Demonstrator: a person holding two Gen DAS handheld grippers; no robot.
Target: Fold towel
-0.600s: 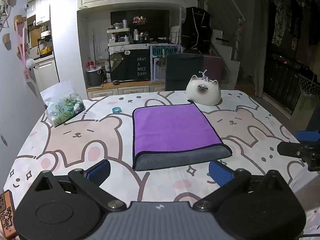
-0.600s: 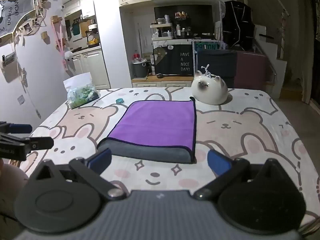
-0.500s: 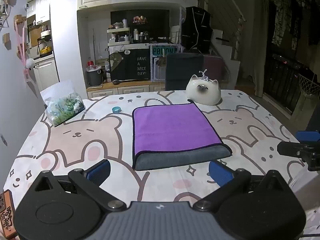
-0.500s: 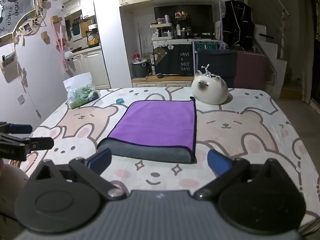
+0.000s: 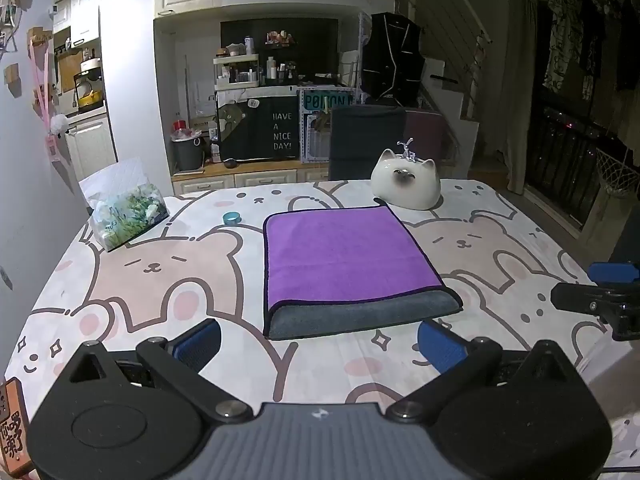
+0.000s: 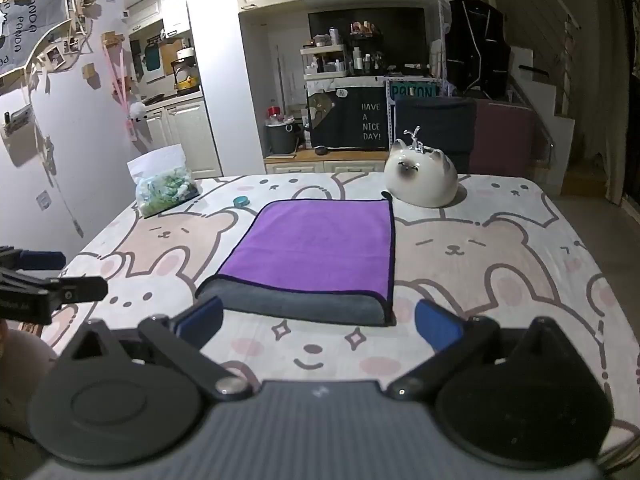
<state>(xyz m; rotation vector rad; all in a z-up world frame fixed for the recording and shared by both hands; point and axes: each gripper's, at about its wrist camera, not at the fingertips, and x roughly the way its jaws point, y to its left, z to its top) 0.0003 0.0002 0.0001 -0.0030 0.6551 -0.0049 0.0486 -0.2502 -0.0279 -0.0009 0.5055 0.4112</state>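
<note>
A purple towel point(image 5: 344, 256) with a grey underside lies folded flat in the middle of the table; its grey folded edge point(image 5: 360, 316) faces me. It also shows in the right wrist view point(image 6: 316, 252). My left gripper point(image 5: 320, 344) is open and empty, just short of the towel's near edge. My right gripper point(image 6: 316, 322) is open and empty, also just short of that near edge. The right gripper shows at the right edge of the left wrist view point(image 5: 600, 296); the left gripper shows at the left edge of the right wrist view point(image 6: 48, 280).
The table has a bear-print cloth point(image 5: 160, 272). A white cat-shaped ceramic point(image 5: 406, 188) stands behind the towel's far right corner. A small teal ring point(image 5: 231, 218) and a plastic bag of green stuff point(image 5: 128, 212) lie at the far left. A dark chair point(image 5: 366, 140) stands behind the table.
</note>
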